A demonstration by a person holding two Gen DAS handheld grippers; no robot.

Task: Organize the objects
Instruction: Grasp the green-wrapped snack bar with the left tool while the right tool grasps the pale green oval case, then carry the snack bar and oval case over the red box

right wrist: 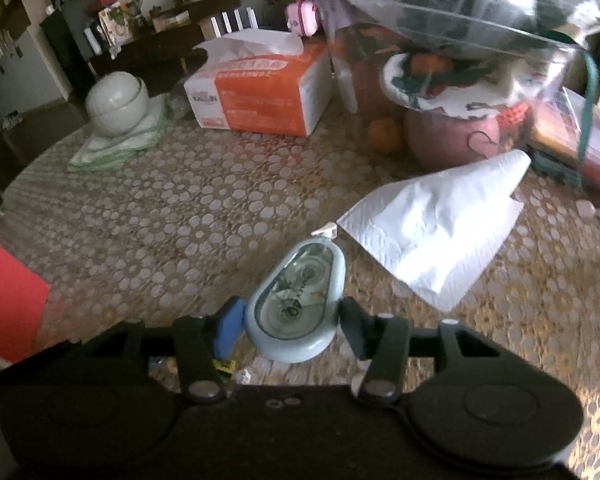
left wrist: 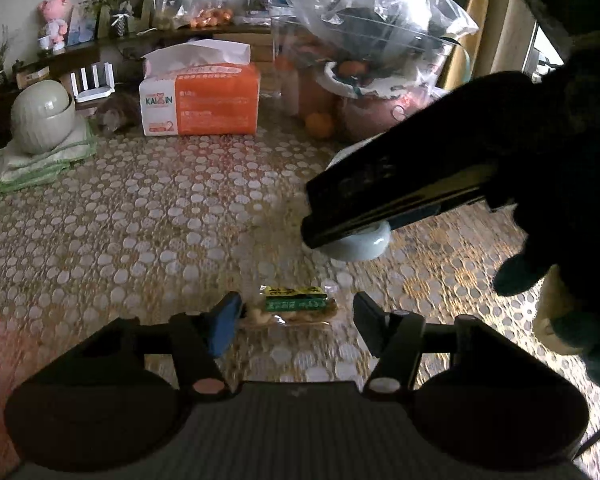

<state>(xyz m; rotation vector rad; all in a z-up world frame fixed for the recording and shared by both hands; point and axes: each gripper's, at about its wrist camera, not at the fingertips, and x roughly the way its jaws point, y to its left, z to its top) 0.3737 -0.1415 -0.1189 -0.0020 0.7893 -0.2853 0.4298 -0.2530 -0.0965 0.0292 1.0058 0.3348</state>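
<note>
Correction tape dispenser (right wrist: pixel 296 304) lies on the counter (right wrist: pixel 172 216), pinched across its wide body by the right gripper (right wrist: pixel 290 326) jaws; hard, light, slick plastic. Left gripper (left wrist: pixel 296 320) jaws spread around a crinkly snack packet (left wrist: pixel 290 306), right side clear.

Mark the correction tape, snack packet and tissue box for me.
correction tape (right wrist: pixel 296 304): right wrist view, on its clear window.
snack packet (left wrist: pixel 290 306): left wrist view, on its green label.
tissue box (left wrist: pixel 216 102): left wrist view, on its orange front.
</note>
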